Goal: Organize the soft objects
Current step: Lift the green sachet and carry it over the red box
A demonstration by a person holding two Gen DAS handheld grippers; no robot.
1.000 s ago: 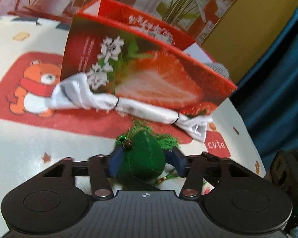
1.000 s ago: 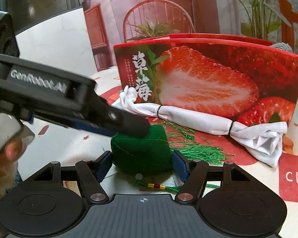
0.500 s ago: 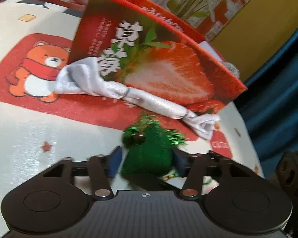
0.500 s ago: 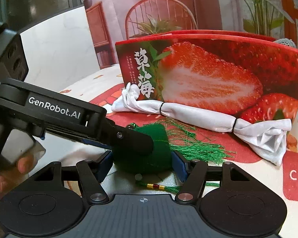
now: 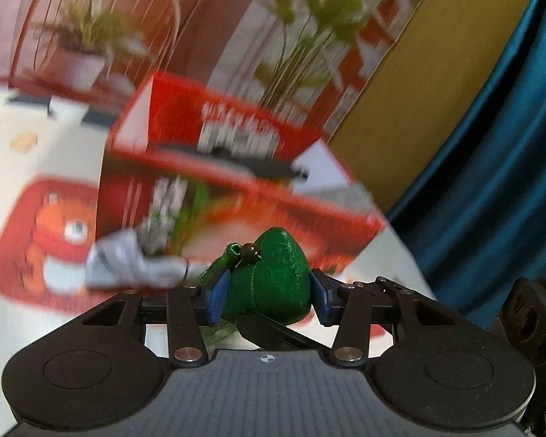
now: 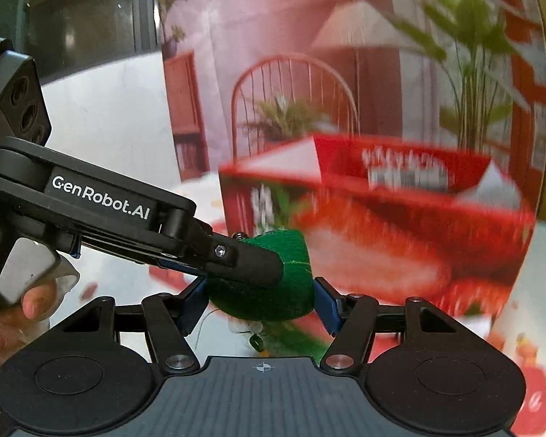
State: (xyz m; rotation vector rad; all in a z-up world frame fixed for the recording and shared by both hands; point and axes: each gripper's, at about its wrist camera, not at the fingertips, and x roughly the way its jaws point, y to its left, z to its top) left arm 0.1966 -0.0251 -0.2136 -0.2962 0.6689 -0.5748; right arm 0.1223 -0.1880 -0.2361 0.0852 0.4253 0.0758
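- Both grippers are on 1 thing here: the green pouch (image 5: 269,276), a stuffed, cone-shaped sachet with a bead and tassel at its top.
- Left gripper (image 5: 265,293): jaws narrowed onto the pouch, blue pads pressing its 2 sides. It has a firm hold.
- Right gripper (image 6: 260,300): jaws also drawn in against the pouch, 1 pad on each flank, from a crossing angle. The left tool's finger lies over the pouch in the right wrist view.
- What's changed: 1 second ago the pouch sat on the mat with its tassel fanned out over the cloth. Now it's up off the table, and the tassel hangs down below it.
- The background is smeared with motion blur, so the lift is fast and both views have swung upward.
- The box (image 5: 236,182), red with strawberry print, now shows its open top from above in both views; earlier only its front wall faced the cameras.
- White roll (image 5: 134,267) lies on the table against the box front, untouched, left of the pouch.
- My read: the pouch is heading for the box opening, just beyond. The pick-up is done and the drop-in comes next.
- The roll looks like the next item to tidy.
- Risk: the tassel could snag on the box rim.
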